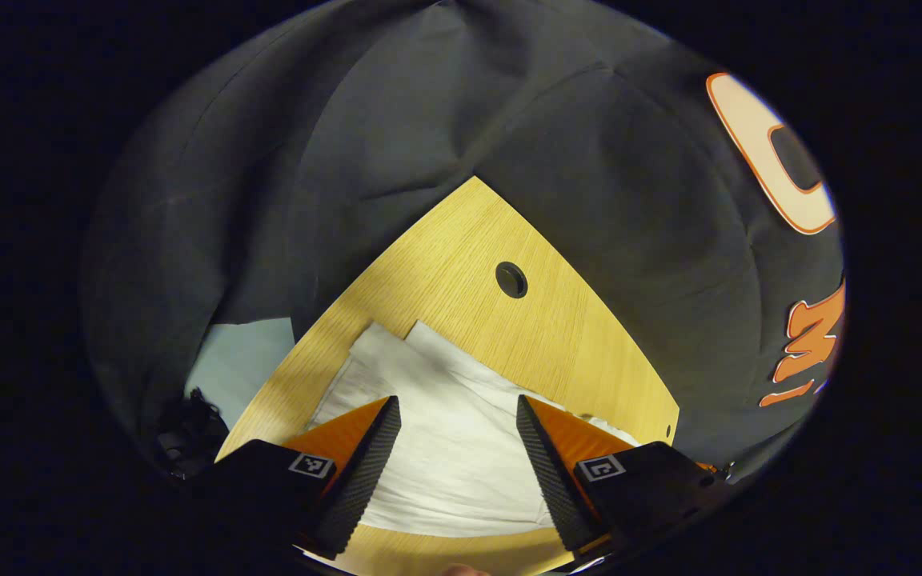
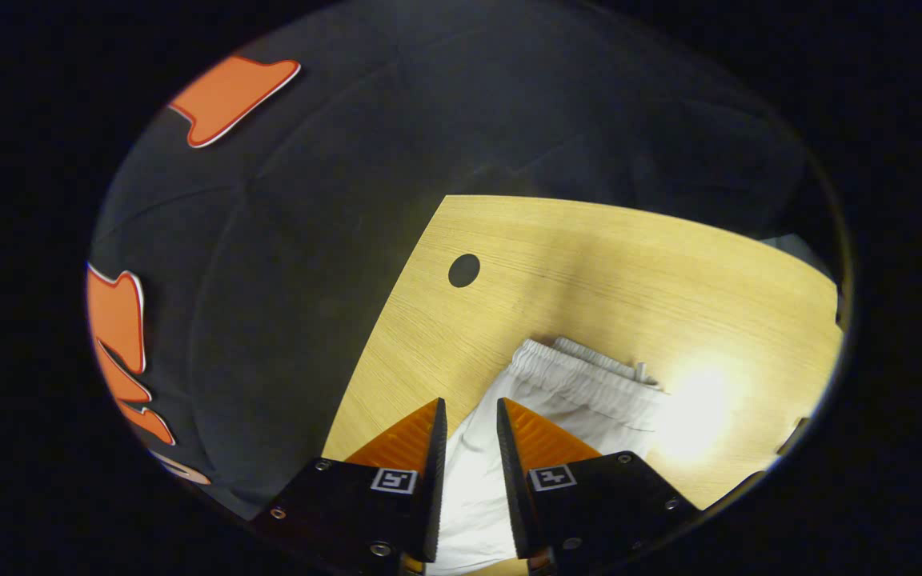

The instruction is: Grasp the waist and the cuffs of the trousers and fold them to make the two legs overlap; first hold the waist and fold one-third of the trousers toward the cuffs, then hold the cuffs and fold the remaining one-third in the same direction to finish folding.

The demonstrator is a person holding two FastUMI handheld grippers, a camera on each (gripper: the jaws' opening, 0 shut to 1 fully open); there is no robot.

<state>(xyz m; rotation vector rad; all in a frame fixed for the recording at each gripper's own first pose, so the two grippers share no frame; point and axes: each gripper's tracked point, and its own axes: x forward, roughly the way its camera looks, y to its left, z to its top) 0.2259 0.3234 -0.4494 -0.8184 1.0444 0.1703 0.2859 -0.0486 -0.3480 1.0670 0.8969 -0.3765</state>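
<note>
White trousers (image 1: 445,448) lie on a pale wood-grain worktop (image 1: 509,336) with a round cable hole (image 1: 511,279), black cloth walling the booth behind. In the left gripper view, the left claw (image 1: 458,416) hangs wide open over the cuff end, gripping nothing. In the right gripper view, the right claw (image 2: 471,420) stands narrowly parted above the fabric near the gathered waistband (image 2: 581,376) (whether it touches cannot be told). Glare whitens the wood beside the waist; both claws hide part of the garment.
</note>
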